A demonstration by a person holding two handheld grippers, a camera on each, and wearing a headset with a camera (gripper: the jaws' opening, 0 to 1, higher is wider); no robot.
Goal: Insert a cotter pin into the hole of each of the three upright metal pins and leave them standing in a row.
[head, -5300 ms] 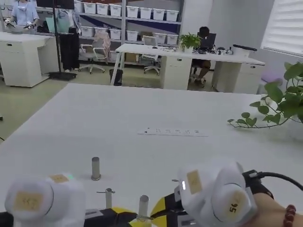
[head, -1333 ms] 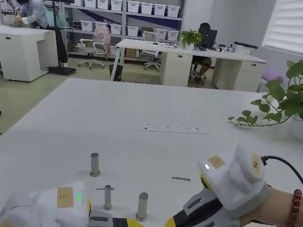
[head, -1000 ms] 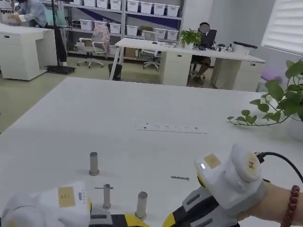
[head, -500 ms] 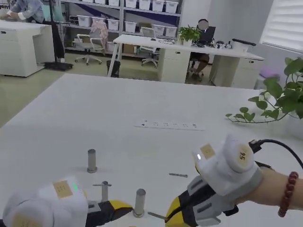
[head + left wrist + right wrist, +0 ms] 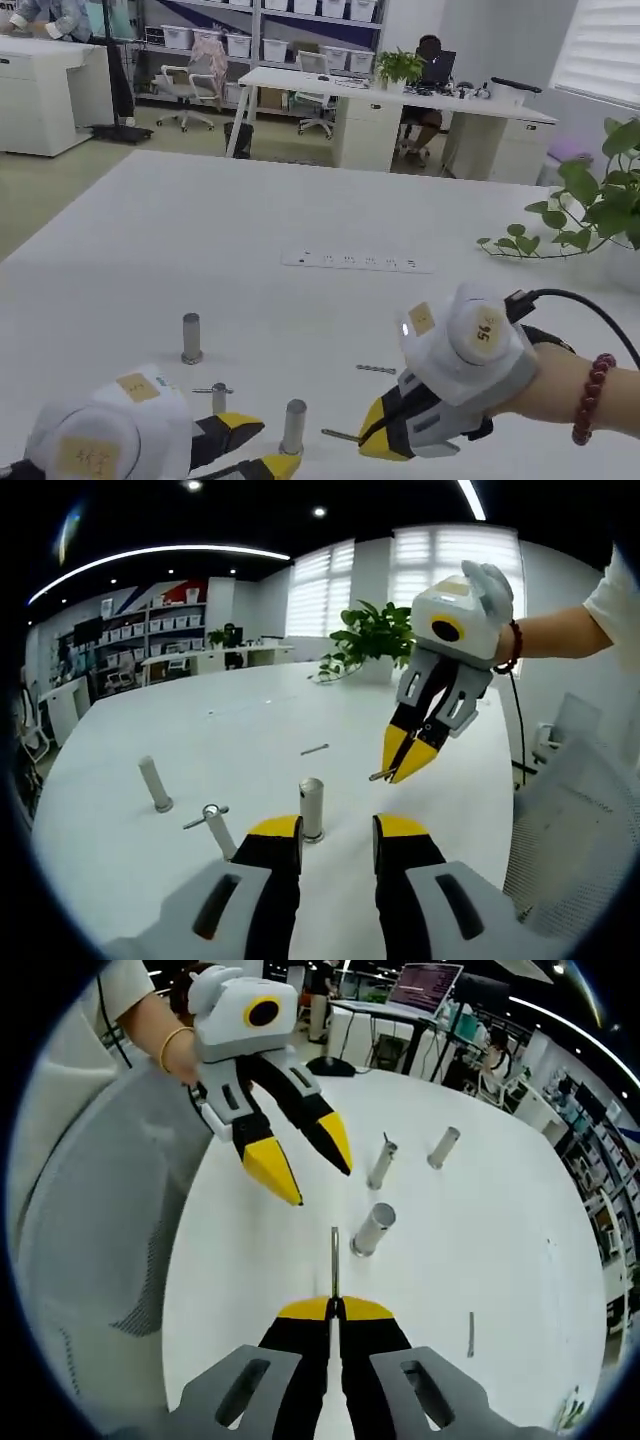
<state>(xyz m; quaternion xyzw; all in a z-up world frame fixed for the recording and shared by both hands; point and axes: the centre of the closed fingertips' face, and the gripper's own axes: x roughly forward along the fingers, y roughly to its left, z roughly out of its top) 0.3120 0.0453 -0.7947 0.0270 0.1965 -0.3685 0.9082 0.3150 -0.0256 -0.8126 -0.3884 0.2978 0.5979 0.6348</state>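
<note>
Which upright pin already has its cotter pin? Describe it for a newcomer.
On the white table, find the row of three upright pins. It is the middle pin: a cotter pin crosses its top, while the far pin and near pin are bare.

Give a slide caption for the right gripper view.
Right tool holds thin metal cotter pin toward nearest upright steel pin.

Three grey cylindrical metal pins stand upright in a loose diagonal row on the white bench (image 5: 300,220); the far pin (image 5: 191,338) and the near pin (image 5: 294,427) are bare; the middle pin (image 5: 219,397) carries a thin first cotter pin (image 5: 212,390) crosswise near its top; a slim second cotter pin (image 5: 340,435) is pinched in the right hand-held gripper (image 5: 362,440), pointing at the near pin, just short of it; a third cotter pin (image 5: 377,369) lies flat, apart.
</note>
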